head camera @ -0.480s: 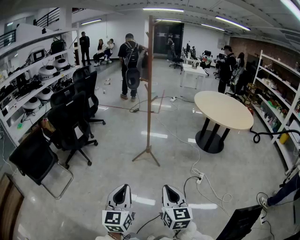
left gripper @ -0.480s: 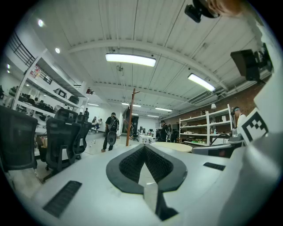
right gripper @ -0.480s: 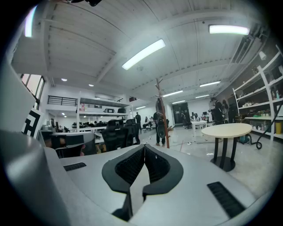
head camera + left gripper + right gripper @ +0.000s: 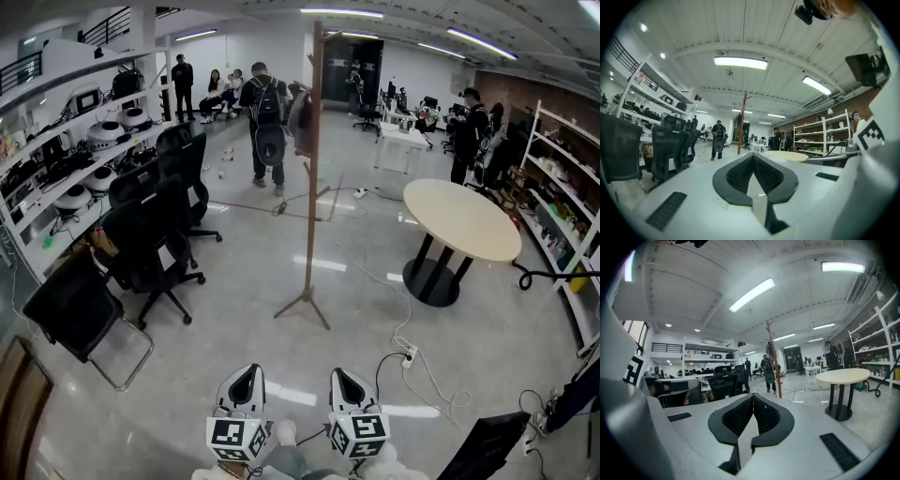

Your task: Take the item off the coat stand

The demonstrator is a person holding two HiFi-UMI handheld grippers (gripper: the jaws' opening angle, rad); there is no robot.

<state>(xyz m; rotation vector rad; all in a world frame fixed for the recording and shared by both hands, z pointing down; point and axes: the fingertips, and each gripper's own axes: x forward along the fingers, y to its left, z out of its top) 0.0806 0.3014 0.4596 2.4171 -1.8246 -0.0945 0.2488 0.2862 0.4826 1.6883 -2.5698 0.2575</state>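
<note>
A tall wooden coat stand (image 4: 312, 187) rises from the floor in the middle of the room, well ahead of me. A dark grey item (image 4: 301, 120) hangs from a peg on its upper left side; what it is stays unclear at this distance. My left gripper (image 4: 246, 380) and right gripper (image 4: 343, 382) sit side by side at the bottom of the head view, far short of the stand. Both are shut with nothing between the jaws. The stand (image 4: 740, 124) looks small beyond the left gripper (image 4: 753, 155), and the stand (image 4: 771, 360) also shows past the right gripper (image 4: 753, 394).
Black office chairs (image 4: 150, 234) line the left beside shelving (image 4: 66, 141). A round beige table (image 4: 459, 220) stands to the right, with more shelves (image 4: 562, 216) behind it. Cables and a power strip (image 4: 409, 354) lie on the floor right of the stand. A person with a backpack (image 4: 265, 117) stands beyond it.
The view has shifted a little: the stand, chairs and table sit slightly lower and further right in the picture. Both grippers stay shut in about the same place.
</note>
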